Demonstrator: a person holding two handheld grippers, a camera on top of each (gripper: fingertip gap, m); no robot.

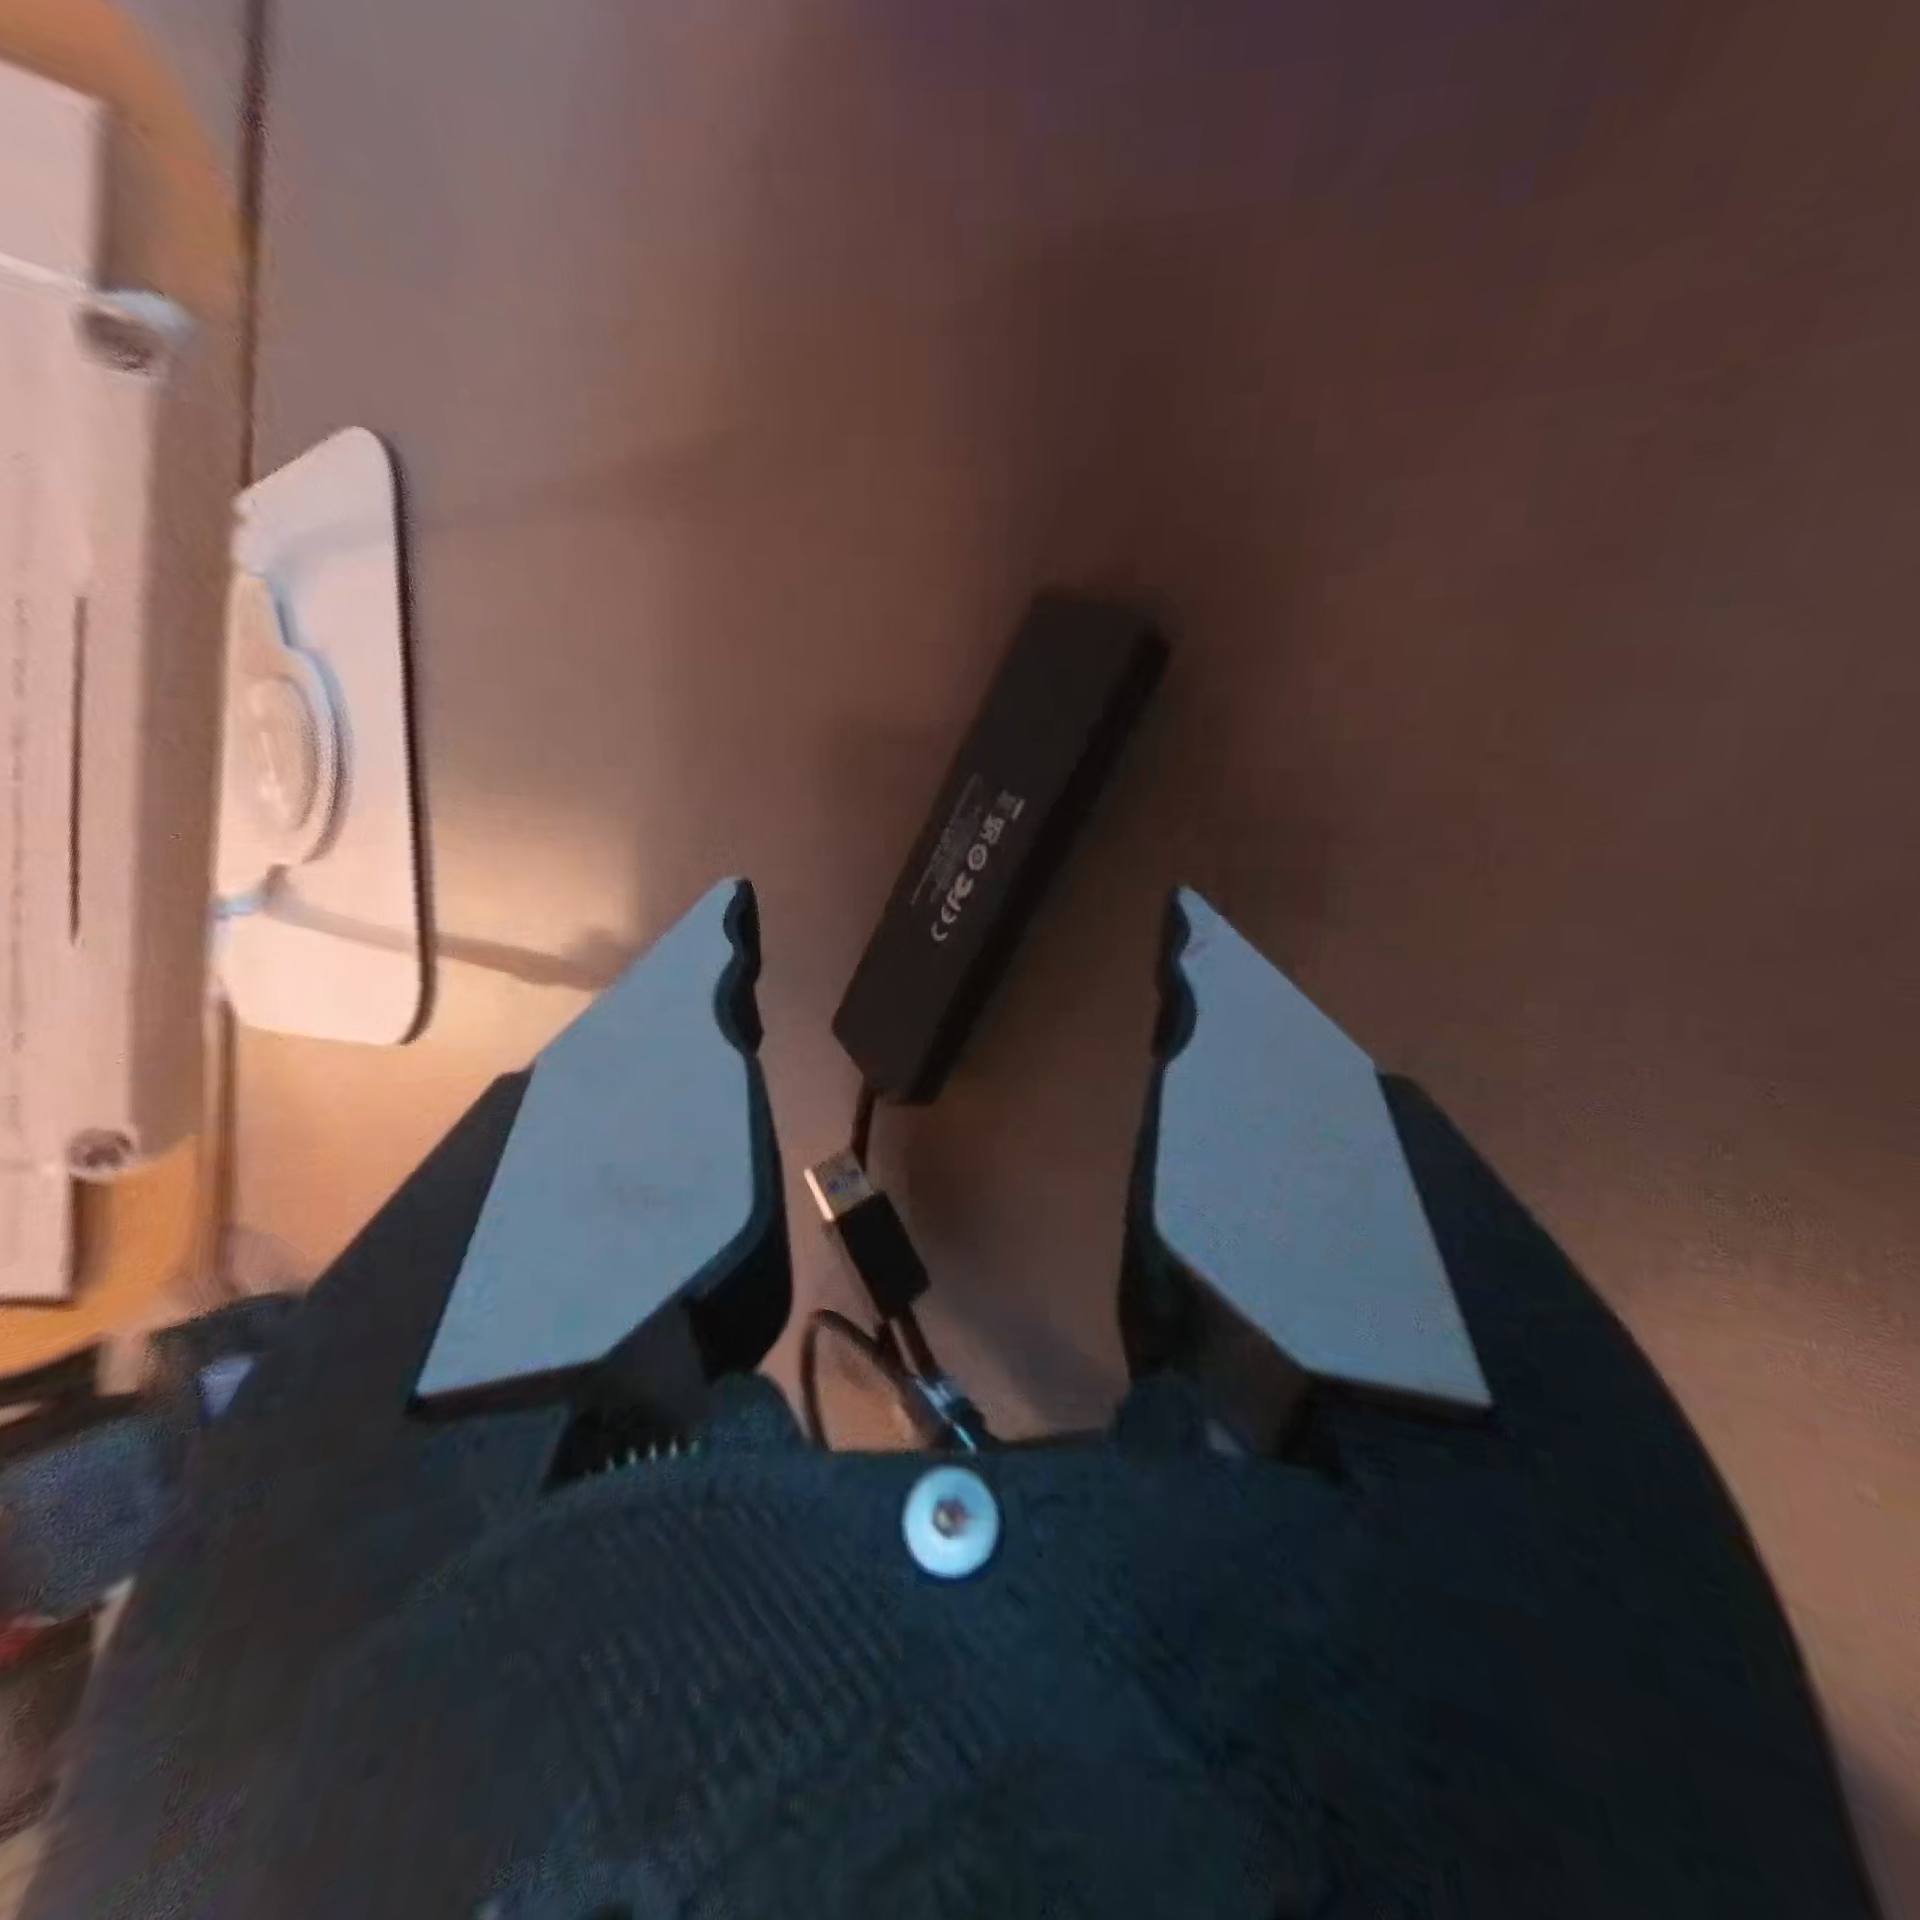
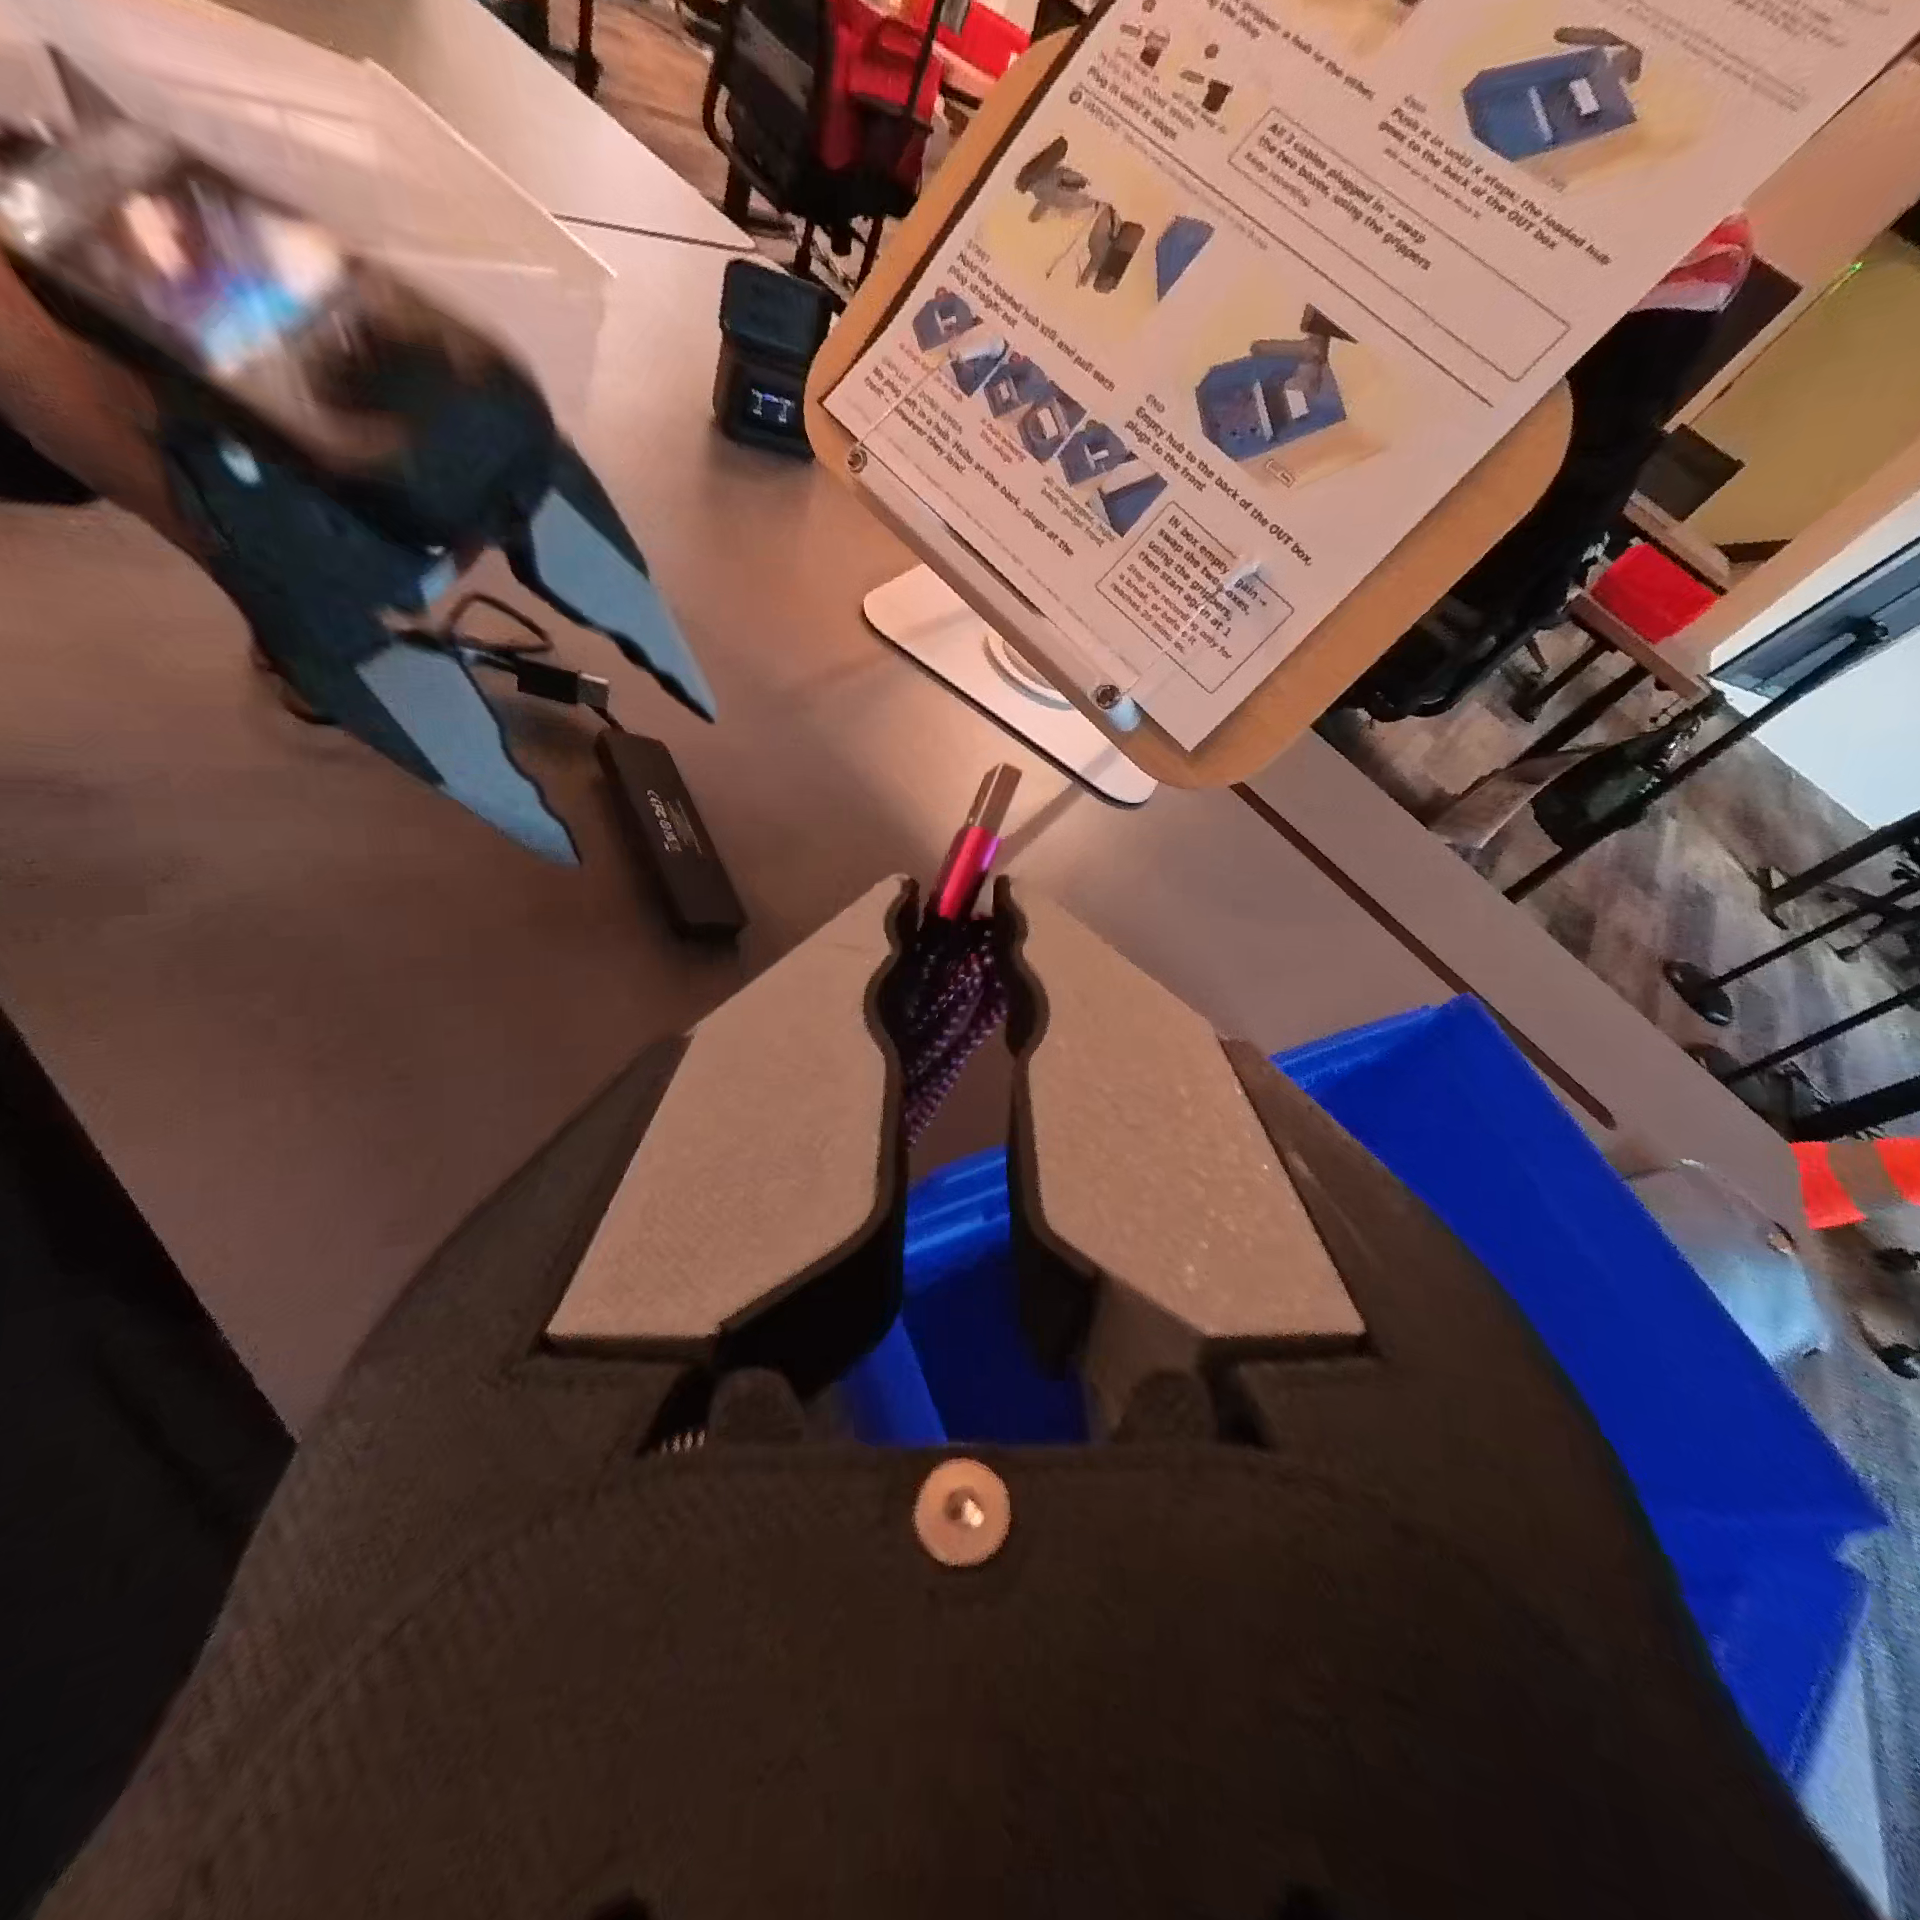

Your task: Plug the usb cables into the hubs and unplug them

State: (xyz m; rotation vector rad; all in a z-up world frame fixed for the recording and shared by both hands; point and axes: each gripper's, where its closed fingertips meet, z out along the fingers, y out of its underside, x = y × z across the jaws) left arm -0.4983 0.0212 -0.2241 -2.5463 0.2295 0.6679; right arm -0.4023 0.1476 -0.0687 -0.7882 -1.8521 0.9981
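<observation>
Grey tabletop (image 1: pixel 1455 520) carries the black USB hub (image 1: pixel 997 842) mid-frame, between the wide-spread left gripper (image 1: pixel 961 956), apparently ready to steady it; right gripper (image 2: pixel 951 914) pinches the braided cable (image 2: pixel 951 997), plug (image 2: pixel 982 826) forward.

Writing stands on three things before you, none of it repeated here.

Your black hub (image 1: pixel 997 842) on the desk (image 1: pixel 1455 520) carries a block of small pale print and compliance marks on its upturned face, seen again in the right wrist view at 9 o'clock. The instruction sheet (image 2: pixel 1226 343) on its wooden stand at 1 o'clock bears printed paragraphs, boxed notes and small photographs. The small black device (image 2: pixel 769 364) at 11 o'clock shows a lit display, too small to read.
</observation>
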